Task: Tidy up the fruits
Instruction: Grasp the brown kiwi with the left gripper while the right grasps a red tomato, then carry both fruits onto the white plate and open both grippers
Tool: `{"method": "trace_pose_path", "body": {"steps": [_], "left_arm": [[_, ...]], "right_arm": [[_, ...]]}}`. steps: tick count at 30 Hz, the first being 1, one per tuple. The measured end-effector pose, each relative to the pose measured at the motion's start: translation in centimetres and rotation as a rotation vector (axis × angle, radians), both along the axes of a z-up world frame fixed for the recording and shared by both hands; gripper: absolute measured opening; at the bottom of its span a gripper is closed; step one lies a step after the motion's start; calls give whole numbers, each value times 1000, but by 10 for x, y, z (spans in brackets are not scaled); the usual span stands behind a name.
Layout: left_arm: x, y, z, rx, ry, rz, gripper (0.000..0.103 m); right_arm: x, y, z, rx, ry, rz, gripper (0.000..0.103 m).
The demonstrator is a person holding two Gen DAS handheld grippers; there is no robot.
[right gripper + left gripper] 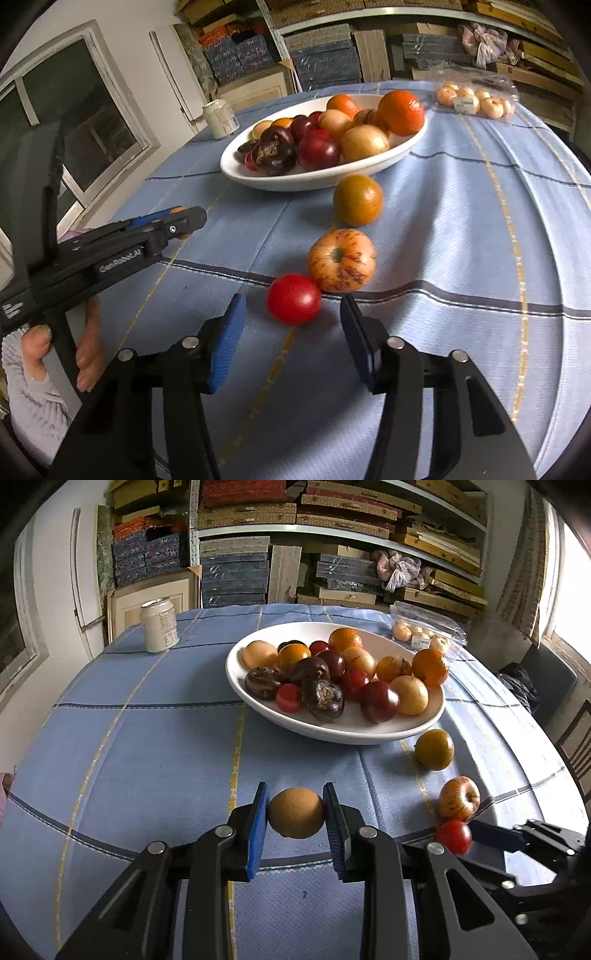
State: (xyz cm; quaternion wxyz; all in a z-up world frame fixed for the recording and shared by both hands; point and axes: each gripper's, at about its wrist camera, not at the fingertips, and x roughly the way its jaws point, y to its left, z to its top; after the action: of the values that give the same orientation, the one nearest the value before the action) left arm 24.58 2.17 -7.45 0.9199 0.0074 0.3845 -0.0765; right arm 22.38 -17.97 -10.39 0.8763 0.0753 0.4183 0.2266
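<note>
My left gripper [295, 789] is shut on a round brown fruit [296, 813], held above the blue checked tablecloth; in the right wrist view it [184, 221] shows from the side. A white bowl [236, 664] heaped with several orange, yellow, red and dark fruits stands beyond. My right gripper [292, 300] is open, with a small red fruit [293, 299] lying between its fingertips and a gap on both sides. Behind it lie a striped apple [341, 260] and an orange-green fruit [357, 199] beside the bowl [314, 181].
A pale drinks can [159, 624] stands at the table's far left. A clear bag of small pale bulbs [421, 633] lies at the far right. Shelves of stacked boxes fill the back wall. A dark chair [576, 738] stands off the right edge. A person's hand [88, 350] grips the left handle.
</note>
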Motion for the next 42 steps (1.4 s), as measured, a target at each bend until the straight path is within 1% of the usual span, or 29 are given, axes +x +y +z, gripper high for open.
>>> {"method": "trace_pose_path", "body": {"steps": [1, 3, 4, 6, 8, 11, 14, 18, 20, 22, 25, 27, 28, 30, 31, 32, 34, 36, 39, 41, 42], "left_arm": [[-1, 0, 1, -3, -1, -1, 30], [-1, 0, 1, -9, 2, -5, 30], [0, 0, 1, -8, 4, -5, 30], [1, -1, -1, -5, 14, -9, 30], [2, -2, -4, -3, 28, -14, 30], [4, -5, -10, 10, 44, -21, 30], [4, -5, -11, 17, 44, -18, 30], [3, -1, -12, 10, 42, -3, 30], [3, 0, -10, 4, 43, 1, 30], [2, 1, -4, -5, 31, 4, 30], [8, 4, 13, -33, 20, -10, 30], [17, 3, 29, -8, -10, -7, 30], [25, 3, 41, 14, -36, 0, 30], [39, 2, 58, 27, -65, 1, 30], [52, 1, 68, 39, -83, 3, 30], [60, 1, 73, 47, -87, 2, 30], [84, -3, 78, 67, -88, 4, 30], [107, -5, 75, 77, -76, 15, 30], [150, -11, 61, 89, -26, 18, 30], [169, -14, 52, 83, -2, 19, 30], [177, -15, 48, 79, 9, 20, 30]], "right_arm": [[0, 3, 0, 0, 2, 4, 49], [3, 7, -2, -4, 9, 3, 43], [3, 8, -2, -4, 13, 0, 42], [5, 7, -3, 4, 18, -10, 35], [7, 5, -4, 18, 25, -18, 31], [7, 4, -3, 25, 26, -19, 31], [7, 5, -3, 29, 22, -15, 30], [-2, 7, 4, 33, -17, 9, 30], [-8, 5, 12, 37, -48, 8, 30], [-11, -1, 22, 63, -65, 1, 30], [-7, -11, 48, 72, -114, -13, 30], [4, -14, 71, 60, -160, -23, 30], [13, -16, 87, 53, -192, -35, 30], [30, -16, 108, 38, -230, -45, 30], [44, -14, 117, 26, -238, -53, 30], [57, -14, 120, 16, -235, -62, 30], [86, -13, 121, -5, -212, -78, 30], [120, -11, 115, -38, -174, -96, 30], [172, -8, 97, -73, -101, -114, 30], [201, -10, 81, -86, -50, -125, 30], [210, -10, 76, -87, -39, -128, 30]]}}
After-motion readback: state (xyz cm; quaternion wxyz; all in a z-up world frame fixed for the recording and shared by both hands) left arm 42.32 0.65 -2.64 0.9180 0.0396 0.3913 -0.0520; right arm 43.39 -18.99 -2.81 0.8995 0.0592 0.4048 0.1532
